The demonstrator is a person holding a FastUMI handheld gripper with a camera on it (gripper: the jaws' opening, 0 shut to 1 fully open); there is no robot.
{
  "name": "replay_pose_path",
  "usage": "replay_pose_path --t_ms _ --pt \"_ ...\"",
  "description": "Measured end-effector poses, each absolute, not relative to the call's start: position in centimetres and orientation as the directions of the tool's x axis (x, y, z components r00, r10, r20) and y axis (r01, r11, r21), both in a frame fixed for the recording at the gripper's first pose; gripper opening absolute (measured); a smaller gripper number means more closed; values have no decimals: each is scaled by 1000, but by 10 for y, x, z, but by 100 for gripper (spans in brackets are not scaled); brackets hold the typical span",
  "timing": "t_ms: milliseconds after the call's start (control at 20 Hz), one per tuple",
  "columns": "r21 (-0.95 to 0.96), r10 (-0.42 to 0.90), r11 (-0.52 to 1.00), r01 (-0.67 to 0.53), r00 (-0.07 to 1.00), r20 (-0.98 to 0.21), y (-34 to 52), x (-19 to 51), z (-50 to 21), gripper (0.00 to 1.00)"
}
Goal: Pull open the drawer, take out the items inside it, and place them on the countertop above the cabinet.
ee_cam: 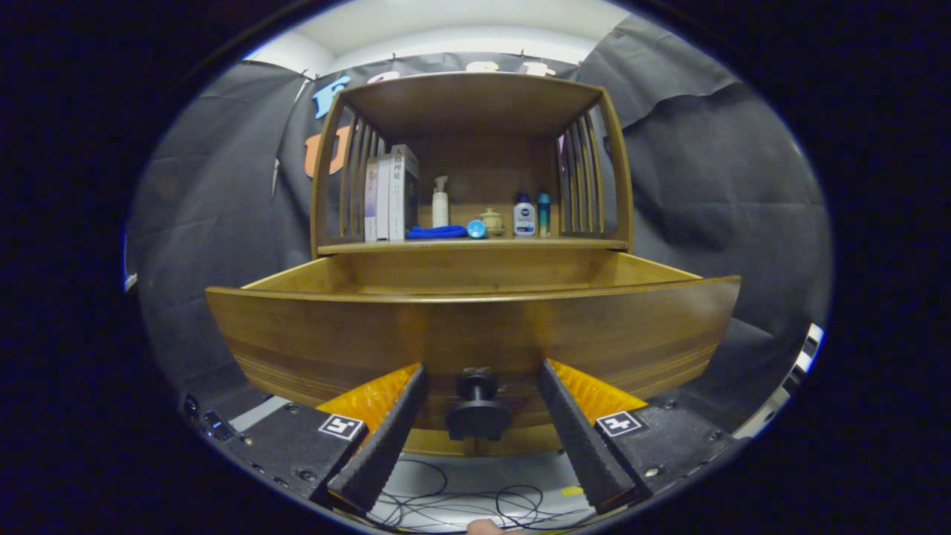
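Wooden and honey-brown, the drawer [475, 338] stands pulled well out of the cabinet [472, 160], its curved front panel spreading wide just ahead of the fingers. The gripper [481, 383] sits low against that front; its two fingers are spread apart, one on each side of the dark round knob [477, 410], and neither finger touches it — a clear gap shows on both sides. The knob juts from the lower middle of the drawer front, right between the fingers.

Over the top edge of the front panel only the far inner wall and side walls of the drawer can be seen; whatever lies on its bottom is hidden from this low angle.

Beyond the drawer, the countertop [579, 243] carries a row of things under the cabinet's upper shelf. At the left stand several upright books [391, 195], pressed side by side against the slatted side panel. Next to them lies a folded blue cloth [436, 232], with a white spray bottle [440, 202] standing behind it. A small round blue object [476, 229] rests just beside the cloth, then a small pale lidded jar [491, 221], a white bottle with a blue cap [524, 215] and a slim teal bottle [544, 214].

Below the drawer, thin dark cables [461, 501] loop across the pale floor between the fingers.
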State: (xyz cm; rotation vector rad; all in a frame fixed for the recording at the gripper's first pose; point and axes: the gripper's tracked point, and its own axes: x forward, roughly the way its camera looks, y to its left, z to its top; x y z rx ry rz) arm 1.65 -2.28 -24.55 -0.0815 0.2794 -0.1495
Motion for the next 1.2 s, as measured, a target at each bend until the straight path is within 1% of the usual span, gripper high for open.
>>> replay_pose_path --t_ms 300,350,400,550,700,950,1200 --pt "-107 -148 987 123 953 -265 -25 51 -244 99" --pt "-108 -148 986 125 957 -250 -25 60 -243 99" --pt "-115 -149 986 122 952 -266 -27 67 -244 99" --pt "-119 -153 985 125 955 -256 -29 103 -235 99" --pt "-112 -156 985 129 945 -288 -35 137 -236 100" --pt "-106 -169 984 143 937 -307 -39 190 -238 100" --pt "-117 -181 982 151 930 -319 -43 222 -239 100"
